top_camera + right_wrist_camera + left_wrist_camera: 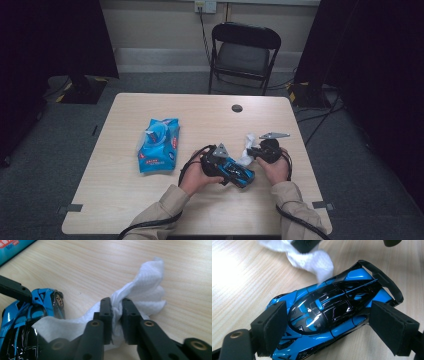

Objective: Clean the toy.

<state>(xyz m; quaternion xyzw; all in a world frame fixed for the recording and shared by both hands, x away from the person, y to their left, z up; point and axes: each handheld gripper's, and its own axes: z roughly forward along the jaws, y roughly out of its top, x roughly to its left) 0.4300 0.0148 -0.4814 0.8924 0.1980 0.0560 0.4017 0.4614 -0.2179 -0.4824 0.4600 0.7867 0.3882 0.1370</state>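
Left gripper (329,325) clamps the blue toy car (332,307) by its sides, lower centre of the high view; keep it pinned. Right gripper (116,315) pinches the white wipe (140,290) nearly closed just beyond, so drag its loose corner along the roof. Wipe pack (158,144) sits farther left.

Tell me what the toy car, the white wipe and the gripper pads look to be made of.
Toy car: likely hard plastic, glossy blue and black; sharp light reflections on its roof.
White wipe: soft paper or nonwoven fabric, matte; it crumples and shows a fine embossed weave.
Left gripper pads: black foam or rubber, dull, slightly pitted.
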